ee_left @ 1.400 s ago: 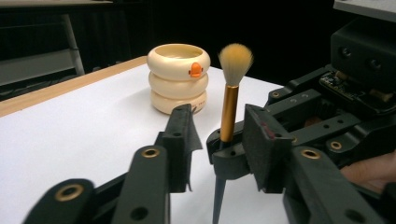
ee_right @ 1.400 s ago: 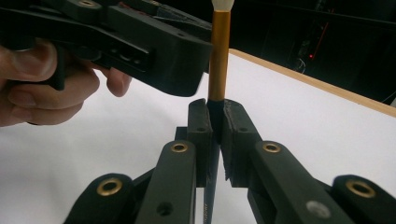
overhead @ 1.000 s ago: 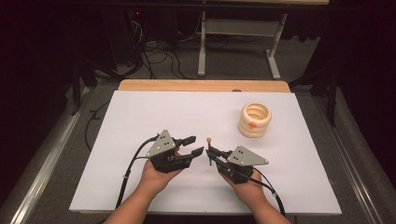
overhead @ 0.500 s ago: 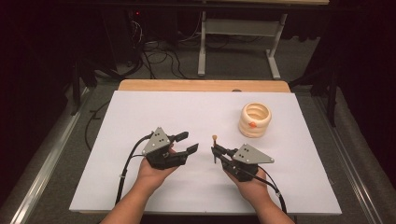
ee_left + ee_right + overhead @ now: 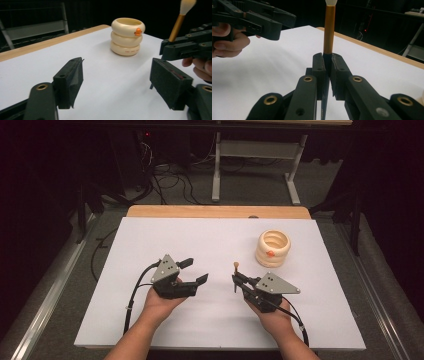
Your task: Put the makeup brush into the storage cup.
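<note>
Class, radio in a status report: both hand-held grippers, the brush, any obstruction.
Left hand-held gripper just opening, empty. Right hand-held gripper shut on brush, held upright. Cream holder apart on the table, nothing between.

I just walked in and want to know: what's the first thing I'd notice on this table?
Probably the brush with its gold handle, standing upright, pinched in the right gripper near the middle of the white table. Next, the cream ring-shaped holder at the far right. The left gripper has just been opening, with nothing between its jaws.
</note>
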{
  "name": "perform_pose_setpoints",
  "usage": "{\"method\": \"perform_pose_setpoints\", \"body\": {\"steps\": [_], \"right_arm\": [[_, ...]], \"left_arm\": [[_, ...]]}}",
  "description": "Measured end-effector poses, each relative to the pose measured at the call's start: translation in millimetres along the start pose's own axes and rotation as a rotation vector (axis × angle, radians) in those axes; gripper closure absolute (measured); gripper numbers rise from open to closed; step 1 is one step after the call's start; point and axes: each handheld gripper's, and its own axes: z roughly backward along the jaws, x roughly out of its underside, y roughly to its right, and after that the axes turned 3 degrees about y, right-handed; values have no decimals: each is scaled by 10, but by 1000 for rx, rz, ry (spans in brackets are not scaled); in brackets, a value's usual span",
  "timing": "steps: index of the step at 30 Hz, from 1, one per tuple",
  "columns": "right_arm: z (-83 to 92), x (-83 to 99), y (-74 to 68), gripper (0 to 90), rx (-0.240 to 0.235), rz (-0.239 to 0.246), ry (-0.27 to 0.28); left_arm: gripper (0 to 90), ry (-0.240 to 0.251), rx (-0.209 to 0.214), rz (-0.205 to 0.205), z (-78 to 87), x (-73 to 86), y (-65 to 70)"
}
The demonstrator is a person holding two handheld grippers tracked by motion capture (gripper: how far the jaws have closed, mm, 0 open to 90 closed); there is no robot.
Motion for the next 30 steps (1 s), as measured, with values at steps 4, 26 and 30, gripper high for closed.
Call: {"method": "perform_pose_setpoints", "body": {"steps": [4, 26, 30], "right_arm": [[22, -2, 23, 852, 13, -10, -1], [217, -18, 244, 852, 76, -34, 28], [277, -22, 304, 853, 99, -44, 33]], "left_arm": [[187, 7, -38, 2, 46, 10, -69], [3, -26, -133, 2, 353, 133, -356], [3, -18, -138, 7, 422, 164, -388]]}}
